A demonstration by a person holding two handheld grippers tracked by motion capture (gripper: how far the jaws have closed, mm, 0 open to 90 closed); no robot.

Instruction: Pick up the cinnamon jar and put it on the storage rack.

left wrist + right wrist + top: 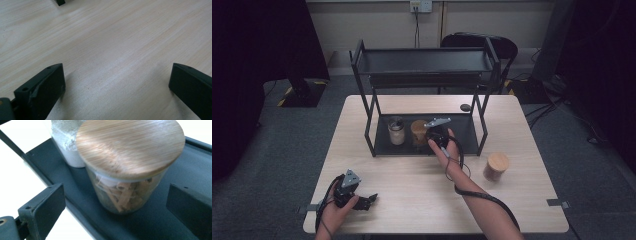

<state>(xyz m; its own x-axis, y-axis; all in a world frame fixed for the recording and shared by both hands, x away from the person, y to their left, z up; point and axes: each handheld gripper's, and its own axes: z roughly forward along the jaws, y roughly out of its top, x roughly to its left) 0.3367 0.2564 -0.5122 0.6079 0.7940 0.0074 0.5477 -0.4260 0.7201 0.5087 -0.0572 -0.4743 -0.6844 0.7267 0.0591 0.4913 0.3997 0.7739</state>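
Note:
On the lower shelf (462, 142) of a black two-tier rack stands a glass jar with a wooden lid (418, 131), brown sticks inside (122, 195). A jar of white powder (396, 131) stands just left of it, and its powder (66, 142) is partly hidden behind the wooden lid (130, 147). My right gripper (431, 134) reaches into the shelf, open (116, 195), one jaw on each side of the lidded jar, touching nothing. My left gripper (370, 200) rests near the table's front left, open (117, 75) over bare wood.
A second wooden-lidded jar (496, 166) stands on the table at the right, outside the rack. The rack's upper shelf (424, 62) overhangs the lower one. A small dark object (465, 107) lies behind the rack. A chair (497, 45) stands beyond the table.

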